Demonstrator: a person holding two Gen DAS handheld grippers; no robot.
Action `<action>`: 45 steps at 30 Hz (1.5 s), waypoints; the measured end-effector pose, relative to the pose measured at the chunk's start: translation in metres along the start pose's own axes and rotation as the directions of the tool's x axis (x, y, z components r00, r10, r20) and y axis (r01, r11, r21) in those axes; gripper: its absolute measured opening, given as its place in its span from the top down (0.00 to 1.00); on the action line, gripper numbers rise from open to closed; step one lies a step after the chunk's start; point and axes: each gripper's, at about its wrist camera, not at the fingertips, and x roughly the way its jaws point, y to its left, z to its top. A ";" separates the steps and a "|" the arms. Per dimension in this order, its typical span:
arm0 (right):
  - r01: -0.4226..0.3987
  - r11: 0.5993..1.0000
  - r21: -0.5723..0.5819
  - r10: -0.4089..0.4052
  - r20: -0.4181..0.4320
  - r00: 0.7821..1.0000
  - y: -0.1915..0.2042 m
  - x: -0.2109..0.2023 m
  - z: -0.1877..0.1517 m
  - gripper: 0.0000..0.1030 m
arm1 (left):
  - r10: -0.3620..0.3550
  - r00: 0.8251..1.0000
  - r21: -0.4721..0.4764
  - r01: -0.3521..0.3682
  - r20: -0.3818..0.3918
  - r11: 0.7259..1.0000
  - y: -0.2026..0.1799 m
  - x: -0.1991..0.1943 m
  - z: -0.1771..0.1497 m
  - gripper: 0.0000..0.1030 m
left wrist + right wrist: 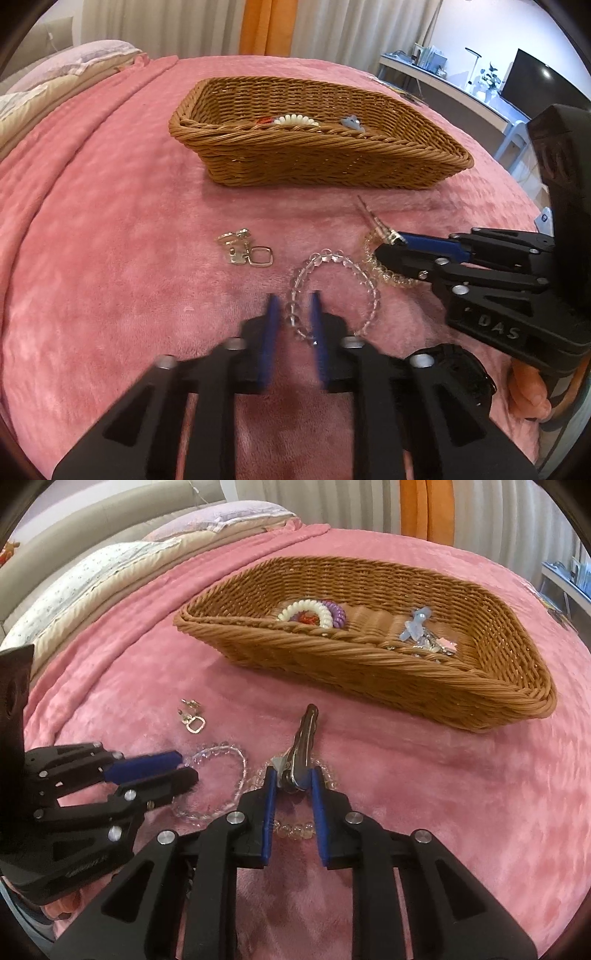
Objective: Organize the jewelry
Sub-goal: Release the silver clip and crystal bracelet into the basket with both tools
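Observation:
A wicker basket (314,158) (369,672) stands on the pink blanket and holds coil hair ties (310,614) and a blue charm with small trinkets (417,627). My left gripper (294,301) (186,766) straddles one side of a clear bead bracelet (332,288) (218,779); its jaws stand slightly apart around the beads. My right gripper (293,775) (391,243) is closed around the base of a metal hair clip (304,738), which lies over a yellowish bead bracelet (295,825) (388,275). A silver keyring clasp (245,249) (192,716) lies to the left.
Pillows (110,576) lie at the far left of the bed. A desk with a monitor (535,81) stands beyond the bed's right edge. Curtains hang behind.

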 end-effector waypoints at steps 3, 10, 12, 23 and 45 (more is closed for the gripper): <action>-0.006 1.000 0.003 0.006 0.013 1.000 -0.002 -0.005 -0.003 0.84 | -0.003 1.000 -0.004 0.003 0.001 1.000 0.001 0.000 0.000 0.94; -0.036 0.998 0.057 0.036 0.012 0.999 -0.016 -0.015 -0.005 0.84 | -0.015 1.000 -0.013 0.015 0.004 1.000 0.005 -0.001 -0.001 0.94; -0.033 0.997 0.065 0.032 0.023 0.999 -0.018 -0.018 -0.006 0.84 | -0.015 1.000 -0.013 0.015 0.004 1.000 0.006 -0.001 -0.001 0.94; -0.033 0.999 0.029 0.031 0.063 0.998 -0.016 -0.037 -0.007 0.84 | -0.038 0.999 -0.018 0.038 0.025 0.999 0.007 -0.007 -0.001 0.94; -0.039 0.999 0.003 0.037 0.253 0.967 -0.014 -0.109 0.021 0.84 | -0.151 0.954 0.061 0.140 0.260 0.988 -0.012 -0.084 0.057 0.94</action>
